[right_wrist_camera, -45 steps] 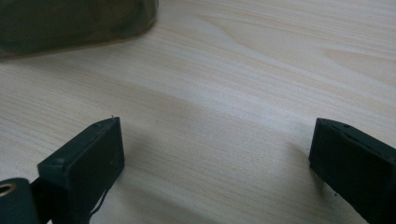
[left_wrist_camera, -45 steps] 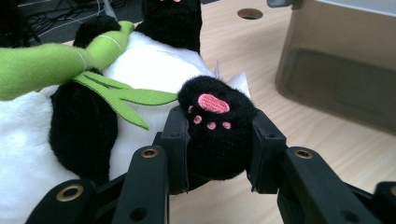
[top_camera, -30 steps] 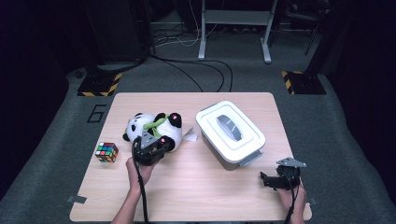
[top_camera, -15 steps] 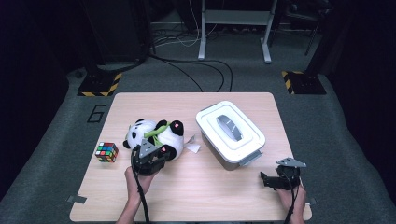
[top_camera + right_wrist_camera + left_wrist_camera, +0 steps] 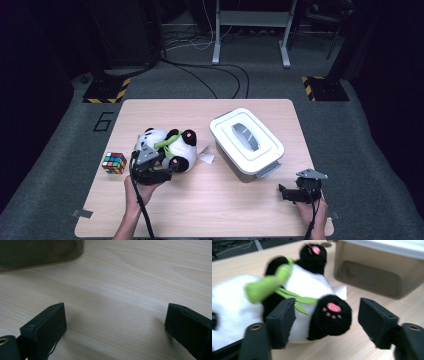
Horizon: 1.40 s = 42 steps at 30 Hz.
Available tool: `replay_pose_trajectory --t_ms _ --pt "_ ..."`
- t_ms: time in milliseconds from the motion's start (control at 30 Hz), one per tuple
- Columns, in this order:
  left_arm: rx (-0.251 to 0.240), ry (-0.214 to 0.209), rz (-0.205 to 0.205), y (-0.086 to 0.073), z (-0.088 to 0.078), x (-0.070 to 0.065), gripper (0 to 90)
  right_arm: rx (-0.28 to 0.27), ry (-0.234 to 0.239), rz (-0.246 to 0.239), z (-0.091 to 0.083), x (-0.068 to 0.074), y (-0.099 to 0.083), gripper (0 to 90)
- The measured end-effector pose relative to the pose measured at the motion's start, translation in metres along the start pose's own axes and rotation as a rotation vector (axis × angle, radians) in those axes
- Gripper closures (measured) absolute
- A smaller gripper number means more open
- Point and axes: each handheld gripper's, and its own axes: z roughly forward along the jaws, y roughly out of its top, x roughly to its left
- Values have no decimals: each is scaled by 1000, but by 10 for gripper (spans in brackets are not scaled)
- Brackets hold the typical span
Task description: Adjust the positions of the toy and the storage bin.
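Both grippers are black, blocky-jawed, each trailing a black cable; the right gripper [image 5: 295, 192] carries a grey three-cornered plate.

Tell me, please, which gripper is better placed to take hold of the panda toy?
Left. The left gripper has just opened its jaws around the panda toy; the right gripper sits open beyond the white box.
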Motion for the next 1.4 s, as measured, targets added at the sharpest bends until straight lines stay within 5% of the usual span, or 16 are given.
replay_pose_trajectory --t_ms 233,500,700,1033,1400 --pt "5 29 -49 17 7 38 208 0 0 0 0 0 0 29" --pt "54 45 -52 30 31 60 246 1 4 2 0 0 0 29" --pt "111 41 -45 31 49 63 318 1 4 3 0 0 0 30" --pt "134 20 -24 24 65 57 687 1 5 3 0 0 0 30" --pt "89 39 -75 21 59 51 743 2 6 6 0 0 0 31"
